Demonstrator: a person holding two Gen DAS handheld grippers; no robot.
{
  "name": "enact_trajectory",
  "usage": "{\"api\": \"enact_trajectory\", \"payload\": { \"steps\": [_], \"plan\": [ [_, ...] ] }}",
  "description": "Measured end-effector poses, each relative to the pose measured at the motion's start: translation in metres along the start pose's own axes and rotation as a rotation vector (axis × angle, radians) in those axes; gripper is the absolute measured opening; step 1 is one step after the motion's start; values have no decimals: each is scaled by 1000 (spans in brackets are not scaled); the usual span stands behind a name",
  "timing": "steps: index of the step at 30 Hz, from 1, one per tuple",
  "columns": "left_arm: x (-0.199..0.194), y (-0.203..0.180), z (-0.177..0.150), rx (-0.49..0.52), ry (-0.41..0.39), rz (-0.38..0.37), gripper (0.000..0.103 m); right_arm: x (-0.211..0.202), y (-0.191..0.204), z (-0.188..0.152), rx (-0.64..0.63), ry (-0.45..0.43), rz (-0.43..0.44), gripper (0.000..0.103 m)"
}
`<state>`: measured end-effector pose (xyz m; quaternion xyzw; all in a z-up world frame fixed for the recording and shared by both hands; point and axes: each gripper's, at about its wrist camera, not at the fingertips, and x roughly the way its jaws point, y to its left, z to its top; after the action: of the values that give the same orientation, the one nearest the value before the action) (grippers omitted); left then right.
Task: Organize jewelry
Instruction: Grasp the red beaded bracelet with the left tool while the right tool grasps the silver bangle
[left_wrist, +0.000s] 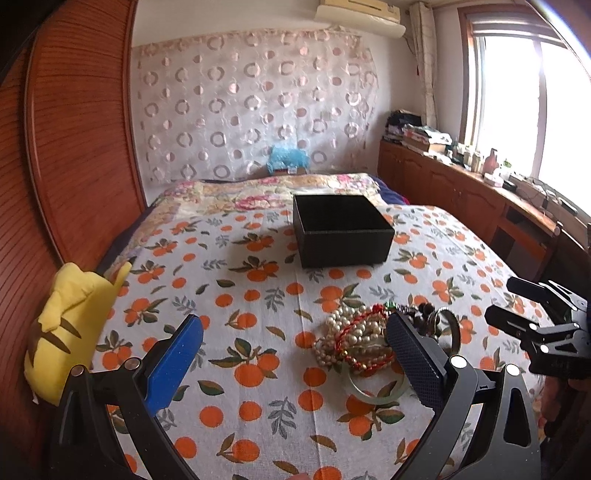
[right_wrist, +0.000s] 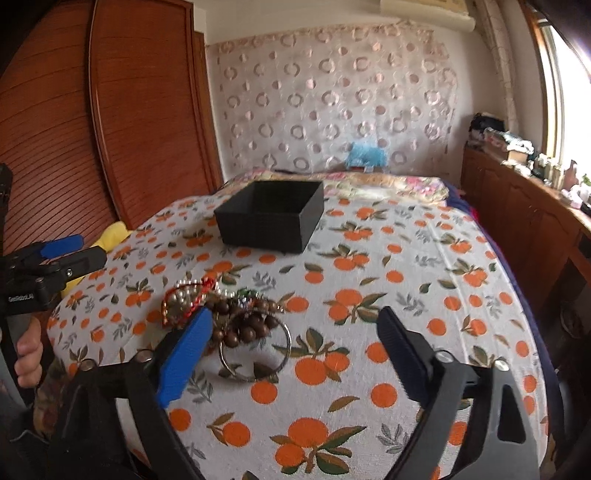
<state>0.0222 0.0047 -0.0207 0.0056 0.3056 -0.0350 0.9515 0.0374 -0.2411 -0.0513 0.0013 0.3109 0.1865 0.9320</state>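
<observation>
A tangled jewelry pile (left_wrist: 354, 339) lies on the orange-print cloth: pearl strands, a red cord bracelet, a pale green bangle (left_wrist: 369, 394) and dark beads. My left gripper (left_wrist: 294, 320) is open just left of it, and its dark right finger hides part of the pile. In the right wrist view the pile (right_wrist: 192, 299) shows brown wooden beads (right_wrist: 251, 325) and a metal ring bangle (right_wrist: 255, 373). My right gripper (right_wrist: 293, 314) is open, with its blue finger over the pile's edge and nothing gripped. The open black box (left_wrist: 343, 229) (right_wrist: 269, 218) stands further back.
A yellow plush toy (left_wrist: 70, 332) lies at the bed's left edge against the wooden wardrobe (left_wrist: 74, 147). A wooden cabinet (left_wrist: 480, 199) with clutter runs under the window on the right. A hand (right_wrist: 29, 354) holds the left gripper (right_wrist: 90, 248). The right gripper (left_wrist: 504, 301) shows at the right.
</observation>
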Motion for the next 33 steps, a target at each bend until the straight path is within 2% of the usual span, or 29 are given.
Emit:
{"api": "enact_trajectory", "payload": {
  "steps": [2,4,7,11,16,18,21,29,33],
  "plan": [
    [7,1,-3,1,19,-8,96,5,-2,-3,-8,22,15,81],
    [12,2,-6,1,35,-21,96,12,-5,-4,-14,47,24,70],
    [18,2,-9,7,54,-39,96,25,-10,-8,-22,97,47,59],
    [26,2,-12,13,70,-69,96,37,-11,-12,-32,150,117,49],
    [34,-1,-12,21,88,-128,96,51,-4,-15,-50,208,152,30],
    [37,-4,-11,37,95,-147,89,54,0,-16,-65,220,157,25],
    [44,-11,-9,64,114,-181,77,58,4,-19,-75,232,153,24],
    [69,-22,-7,98,196,-250,35,57,2,-19,-76,230,140,10],
    [74,-21,-8,89,214,-261,25,55,-1,-18,-75,226,143,6]
  ]
}}
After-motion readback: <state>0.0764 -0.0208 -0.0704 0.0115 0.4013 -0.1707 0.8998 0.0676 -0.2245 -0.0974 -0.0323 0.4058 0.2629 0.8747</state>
